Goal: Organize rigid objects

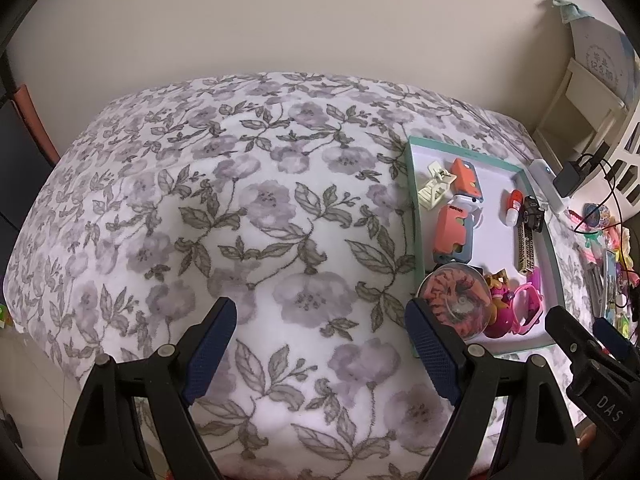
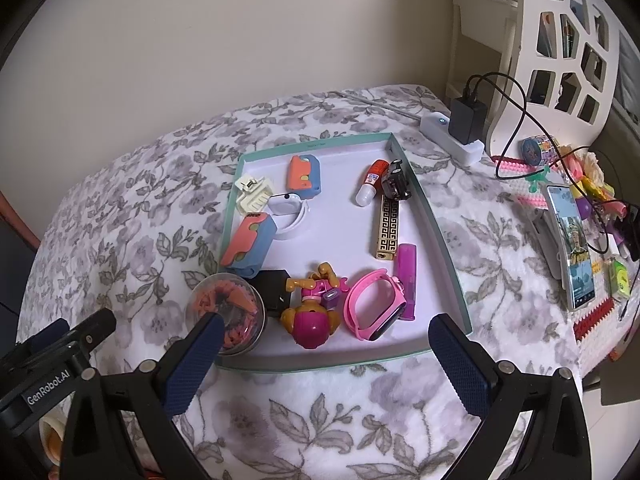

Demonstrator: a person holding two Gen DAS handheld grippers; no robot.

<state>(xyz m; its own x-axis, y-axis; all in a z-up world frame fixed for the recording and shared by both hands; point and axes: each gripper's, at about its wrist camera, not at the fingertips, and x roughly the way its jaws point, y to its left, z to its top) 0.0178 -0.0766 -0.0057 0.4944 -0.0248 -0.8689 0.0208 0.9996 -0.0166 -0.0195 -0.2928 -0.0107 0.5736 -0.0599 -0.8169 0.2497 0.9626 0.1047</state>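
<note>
A teal-rimmed white tray point(image 2: 440, 236) lies on a floral bedspread and holds several small items: a pink watch point(image 2: 374, 306), a pink and orange toy dog point(image 2: 314, 312), a round clear box of orange bands point(image 2: 226, 314), two orange and blue cases point(image 2: 250, 246), a gold bar point(image 2: 388, 232), a purple tube point(image 2: 406, 280). My right gripper point(image 2: 324, 364) is open and empty just in front of the tray. My left gripper point(image 1: 320, 354) is open and empty over bare bedspread, left of the tray point(image 1: 410, 216).
A white power strip with a black charger point(image 2: 460, 128) lies behind the tray. A phone point(image 2: 572, 240), toys and cables crowd the right side. A white cut-out headboard point(image 2: 560, 52) stands at the far right. The bed edge drops off at the left.
</note>
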